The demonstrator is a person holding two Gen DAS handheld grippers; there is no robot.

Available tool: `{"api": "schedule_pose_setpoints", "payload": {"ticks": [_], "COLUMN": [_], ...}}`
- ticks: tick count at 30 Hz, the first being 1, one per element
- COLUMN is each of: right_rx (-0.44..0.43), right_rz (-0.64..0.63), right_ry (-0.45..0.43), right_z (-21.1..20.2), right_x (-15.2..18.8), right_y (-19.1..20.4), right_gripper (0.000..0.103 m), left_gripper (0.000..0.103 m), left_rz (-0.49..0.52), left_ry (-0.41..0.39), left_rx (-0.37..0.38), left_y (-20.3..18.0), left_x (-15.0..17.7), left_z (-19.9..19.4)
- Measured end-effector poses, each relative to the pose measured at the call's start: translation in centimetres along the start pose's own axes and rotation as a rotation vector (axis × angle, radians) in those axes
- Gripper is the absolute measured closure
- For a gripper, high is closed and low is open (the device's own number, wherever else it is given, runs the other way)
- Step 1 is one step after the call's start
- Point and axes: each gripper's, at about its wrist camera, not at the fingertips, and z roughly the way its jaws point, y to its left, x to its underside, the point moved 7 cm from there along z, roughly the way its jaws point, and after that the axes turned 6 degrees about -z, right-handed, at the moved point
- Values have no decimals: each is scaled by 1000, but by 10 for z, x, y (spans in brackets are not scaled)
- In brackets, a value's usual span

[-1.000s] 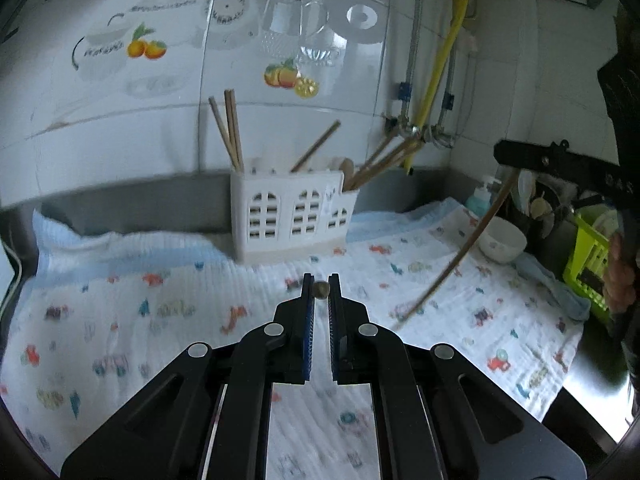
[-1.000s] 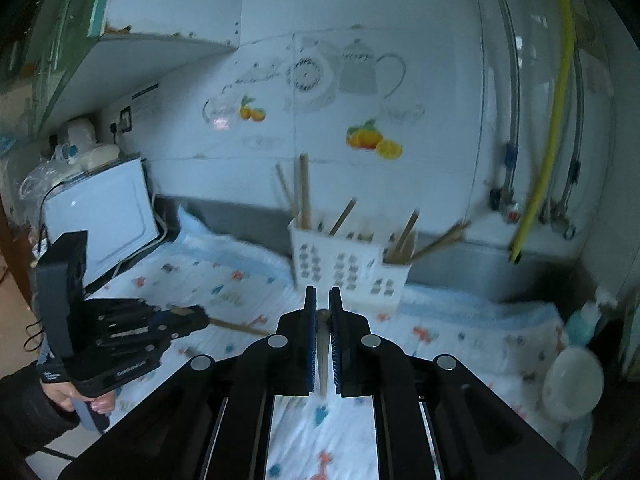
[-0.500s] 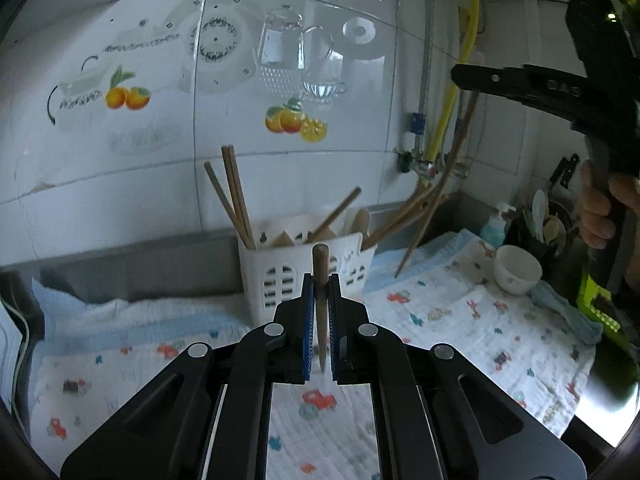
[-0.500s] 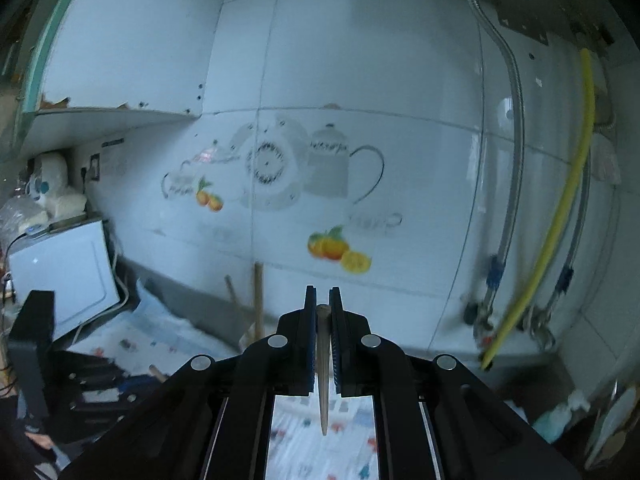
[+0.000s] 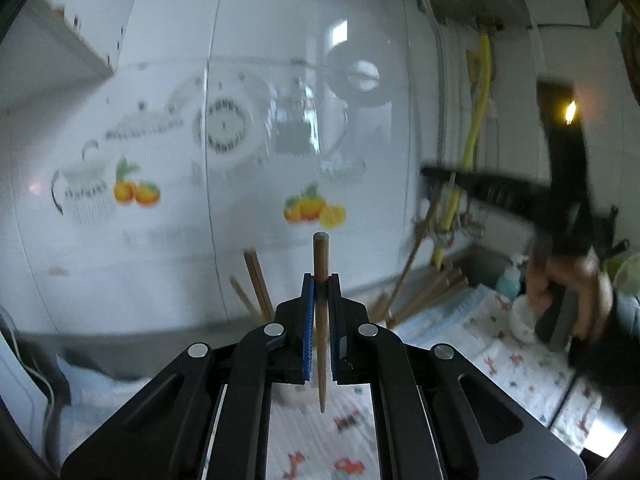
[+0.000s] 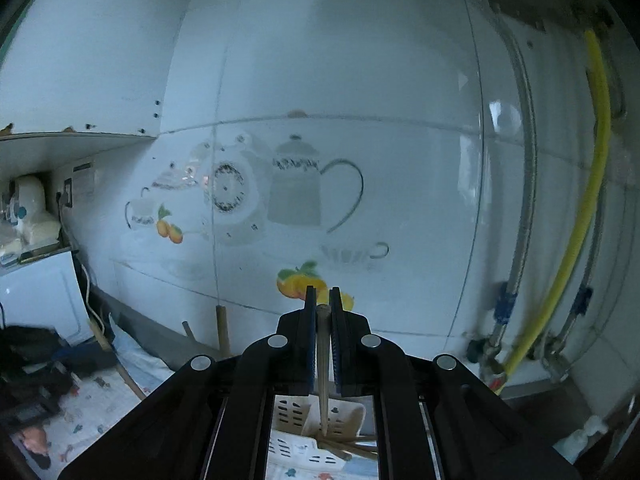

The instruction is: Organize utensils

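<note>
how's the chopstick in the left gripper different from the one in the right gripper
The left gripper's chopstick is darker brown and sticks up well above the jaws; the right gripper's chopstick is paler, its top about level with the jaw tips. In the right wrist view, the right one's tip hangs in front of the white utensil holder; in the left wrist view, the left one's hangs in front of the patterned cloth. Both are upright, thin end down, clamped between closed jaws.

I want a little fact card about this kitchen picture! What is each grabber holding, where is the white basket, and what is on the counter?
left gripper: shut on a wooden chopstick, upright
right gripper: shut on a second chopstick, tip down over the basket
white basket: below the right gripper, more chopsticks inside
counter cover: patterned cloth
wall: white tiles with fruit pictures
</note>
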Motion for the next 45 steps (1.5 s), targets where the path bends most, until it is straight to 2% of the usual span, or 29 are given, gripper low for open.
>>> {"api": "schedule_pose_setpoints", "payload": {"ticks": [5, 11, 15, 20, 26, 29, 33, 35, 37, 40, 44, 45], "right_rx": [-15, -20, -15, -27, -61, -78, -108, -116, -124, -126, -130, -130], "right_rz": [28, 18, 1, -21, -47, -59, -37, -32, -26, -25, -23, -24], "right_ry": [73, 130, 120, 102, 87, 90, 122, 135, 140, 154, 187, 195], "right_z": [27, 41, 34, 13, -16, -30, -43, -51, -58, -74, -91, -96], "right_x": [25, 45, 46, 44, 45, 49, 60, 67, 72, 83, 103, 108], "right_y": [-5, -4, -6, -3, 10, 20, 31, 38, 43, 52, 65, 69], "right_gripper": [97, 96, 84, 83, 79, 77, 77, 75, 70, 68, 60, 60], "left_gripper": [98, 98, 98, 98, 98, 98, 93, 87, 75, 67, 57, 51], "left_rz": [23, 59, 65, 29, -22, -23, -32, -29, -27, -42, -47, -56], "left_ry": [-92, -150, -168, -142, -54, -26, -3, 3, 7, 21, 42, 48], "left_rx": [1, -29, -50, -59, -34, -45, -48, -50, -55, -45, -54, -55], "left_y": [-6, -10, -11, -3, 8, 11, 14, 14, 13, 12, 11, 10], "left_x": [-40, -64, -66, -56, -34, -26, -18, -15, -11, -2, 17, 23], "left_z": [-7, 7, 23, 47, 71, 75, 73, 68, 59, 44, 20, 12]}}
